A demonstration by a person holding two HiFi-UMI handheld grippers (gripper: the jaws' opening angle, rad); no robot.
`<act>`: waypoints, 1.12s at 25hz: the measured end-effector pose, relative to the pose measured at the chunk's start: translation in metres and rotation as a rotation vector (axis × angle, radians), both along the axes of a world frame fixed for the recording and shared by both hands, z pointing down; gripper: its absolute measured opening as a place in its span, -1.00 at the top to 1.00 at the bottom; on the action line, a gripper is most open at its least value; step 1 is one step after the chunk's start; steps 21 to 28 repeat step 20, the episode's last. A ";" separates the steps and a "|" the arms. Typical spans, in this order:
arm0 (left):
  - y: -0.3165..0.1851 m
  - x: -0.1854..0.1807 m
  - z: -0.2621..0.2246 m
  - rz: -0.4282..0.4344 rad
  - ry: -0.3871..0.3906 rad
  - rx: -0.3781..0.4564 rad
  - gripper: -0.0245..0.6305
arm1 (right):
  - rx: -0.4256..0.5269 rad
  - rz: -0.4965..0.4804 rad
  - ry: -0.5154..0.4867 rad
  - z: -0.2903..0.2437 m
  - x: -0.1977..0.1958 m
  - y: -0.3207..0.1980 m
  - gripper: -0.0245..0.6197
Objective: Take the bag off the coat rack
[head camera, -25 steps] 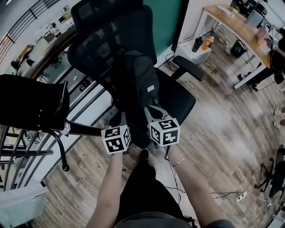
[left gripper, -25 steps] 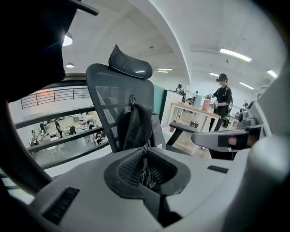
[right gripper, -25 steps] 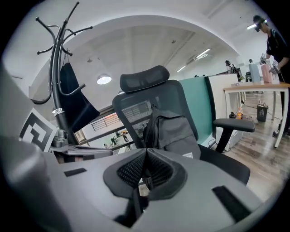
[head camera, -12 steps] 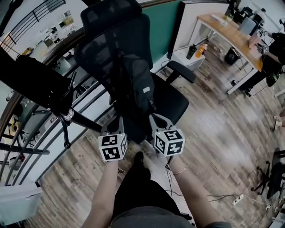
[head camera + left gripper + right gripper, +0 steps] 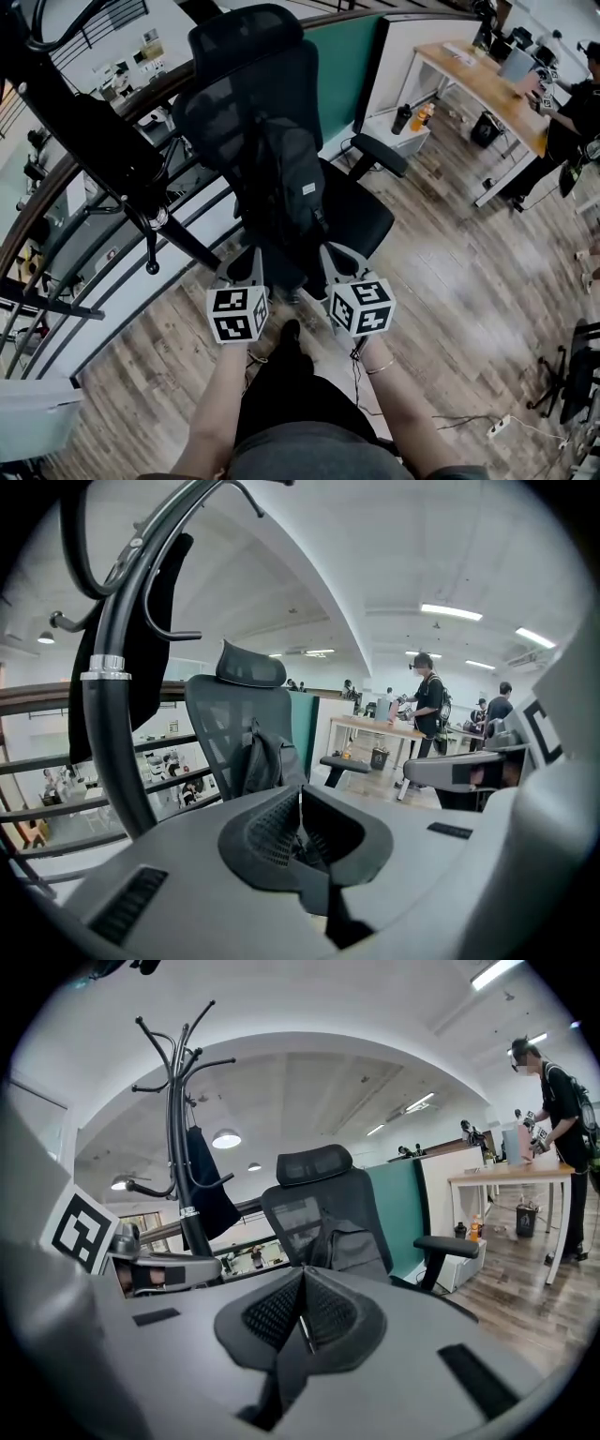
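Observation:
A dark backpack [image 5: 286, 187] leans upright against the backrest of a black mesh office chair [image 5: 246, 58]. It shows in the left gripper view [image 5: 267, 761] and the right gripper view [image 5: 352, 1246] too. The black coat rack [image 5: 112, 141] rises at the left, with a dark garment [image 5: 208, 1190] hanging on it. My left gripper [image 5: 249, 266] and right gripper [image 5: 337, 262] hover side by side just in front of the chair seat. Both are shut with nothing between the pads [image 5: 281, 822] [image 5: 323, 1312].
A railing [image 5: 56, 281] runs behind the rack and chair. At the back right a person [image 5: 572, 103] stands at a wooden desk [image 5: 487, 66], with a small white cabinet [image 5: 398, 136] holding bottles near the chair's armrest. Cables and a power strip [image 5: 497, 429] lie on the wood floor.
Both grippers have drawn back a little from the backpack and chair seat. The view has swung, so the coat rack stands higher at the left.

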State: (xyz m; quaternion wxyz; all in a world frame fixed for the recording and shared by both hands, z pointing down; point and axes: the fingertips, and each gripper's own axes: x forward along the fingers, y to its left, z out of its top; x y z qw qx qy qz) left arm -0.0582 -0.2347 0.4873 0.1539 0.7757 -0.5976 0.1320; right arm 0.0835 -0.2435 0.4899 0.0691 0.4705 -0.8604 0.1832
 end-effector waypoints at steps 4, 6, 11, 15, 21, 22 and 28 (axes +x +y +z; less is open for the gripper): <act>0.013 -0.003 -0.004 -0.001 0.005 0.012 0.84 | 0.017 0.012 -0.002 -0.008 0.001 0.011 0.92; 0.016 -0.006 -0.007 -0.003 0.010 0.015 0.84 | 0.024 0.022 0.000 -0.011 0.003 0.013 0.92; 0.021 -0.009 -0.011 -0.005 0.020 0.021 0.84 | 0.026 0.042 0.014 -0.015 0.007 0.019 0.92; 0.018 -0.003 -0.013 0.005 0.018 0.027 0.84 | 0.028 0.056 0.016 -0.016 0.014 0.017 0.92; 0.012 0.010 -0.016 0.022 0.014 0.029 0.84 | 0.037 0.075 0.016 -0.018 0.027 0.014 0.92; 0.012 0.010 -0.016 0.022 0.014 0.029 0.84 | 0.037 0.075 0.016 -0.018 0.027 0.014 0.92; 0.012 0.010 -0.016 0.022 0.014 0.029 0.84 | 0.037 0.075 0.016 -0.018 0.027 0.014 0.92</act>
